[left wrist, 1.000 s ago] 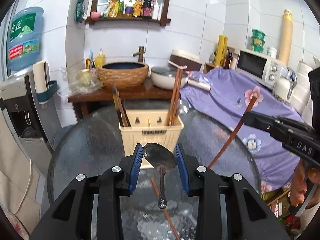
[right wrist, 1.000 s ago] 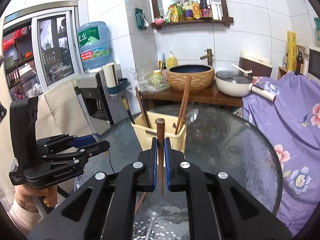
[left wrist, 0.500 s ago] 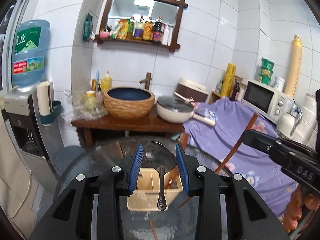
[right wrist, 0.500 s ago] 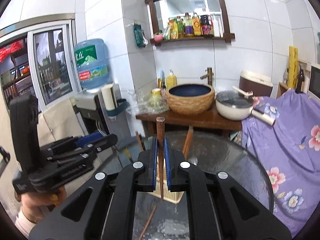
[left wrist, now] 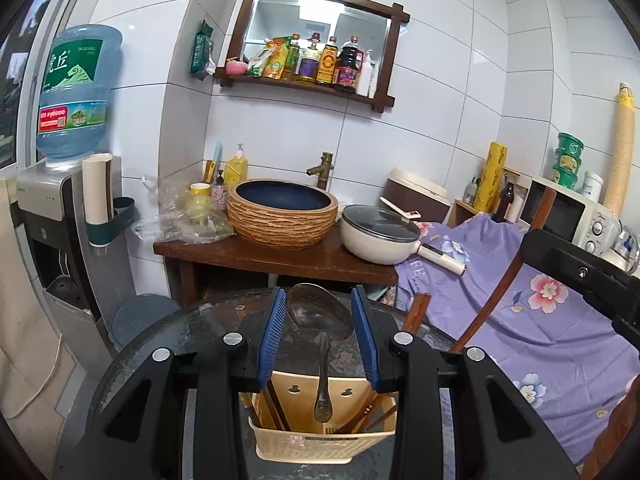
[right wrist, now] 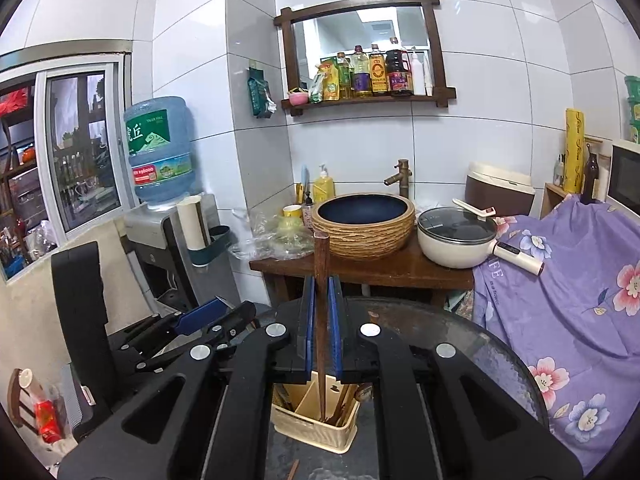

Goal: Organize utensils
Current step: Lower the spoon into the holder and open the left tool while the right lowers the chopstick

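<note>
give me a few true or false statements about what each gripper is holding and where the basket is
1. The left gripper holds a metal spoon by its bowl. True.
2. The right gripper is open and holds nothing. False: it is shut on a brown chopstick.
3. The cream utensil basket already has chopsticks in it. True.
4. The spoon's handle points up. False: it hangs down toward the basket.
5. The basket sits on the wooden sink counter. False: it stands on the round glass table.
</note>
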A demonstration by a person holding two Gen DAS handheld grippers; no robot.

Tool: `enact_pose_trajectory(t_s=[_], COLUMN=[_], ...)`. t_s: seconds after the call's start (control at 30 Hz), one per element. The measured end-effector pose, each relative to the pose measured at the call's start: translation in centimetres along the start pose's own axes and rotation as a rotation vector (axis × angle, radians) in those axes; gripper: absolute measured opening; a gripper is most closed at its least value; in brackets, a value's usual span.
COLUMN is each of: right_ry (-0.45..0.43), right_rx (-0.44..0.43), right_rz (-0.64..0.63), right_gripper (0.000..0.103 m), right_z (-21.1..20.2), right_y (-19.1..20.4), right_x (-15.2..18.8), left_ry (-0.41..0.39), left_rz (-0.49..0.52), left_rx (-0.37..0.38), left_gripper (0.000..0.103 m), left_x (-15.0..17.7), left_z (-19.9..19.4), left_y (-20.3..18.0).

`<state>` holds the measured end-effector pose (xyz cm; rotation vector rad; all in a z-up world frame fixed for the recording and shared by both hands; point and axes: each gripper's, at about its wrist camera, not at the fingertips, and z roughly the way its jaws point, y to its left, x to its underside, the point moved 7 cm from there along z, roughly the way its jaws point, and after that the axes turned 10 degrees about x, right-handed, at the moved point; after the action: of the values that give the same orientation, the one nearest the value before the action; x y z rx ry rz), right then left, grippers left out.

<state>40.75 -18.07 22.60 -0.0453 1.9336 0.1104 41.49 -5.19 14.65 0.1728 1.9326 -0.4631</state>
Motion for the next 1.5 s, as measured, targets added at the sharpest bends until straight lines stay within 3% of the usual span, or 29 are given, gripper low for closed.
enact_pose_trajectory(t_s=[0.27, 0.77, 1.1, 1.4, 1.5], right_ry=[0.031, 0.109, 0.096, 0.104, 0.111], right_rx=[0.019, 0.003, 0.017, 0.024, 0.028], right_rz=[0.022, 0.026, 0.022, 0.018, 0.030], right_gripper=[0.008, 0.008, 0.008, 0.008, 0.012], right_z=[3.1, 6.0, 6.1, 6.2, 6.2], right_y=[-0.8, -0.8, -1.2, -1.5, -2.0], right_x=[3.8, 9.6, 9.8, 10.0, 10.0], left_ry=[0.001, 0.095, 0.154, 0.158, 0.140], left_rz=[0.013, 0.053, 0.067, 0.079, 0.097], left_rx=[-0.038, -0.060, -0.061, -0.051, -0.049], left_gripper=[0.033, 0.033, 0.034, 0.034, 0.047], left_x=[2.8, 7.9, 9.9, 10.4, 10.2], left_z=[1.3, 3.5, 4.4, 4.1, 3.5], left_y=[0.8, 1.7, 2.3, 2.1, 1.6])
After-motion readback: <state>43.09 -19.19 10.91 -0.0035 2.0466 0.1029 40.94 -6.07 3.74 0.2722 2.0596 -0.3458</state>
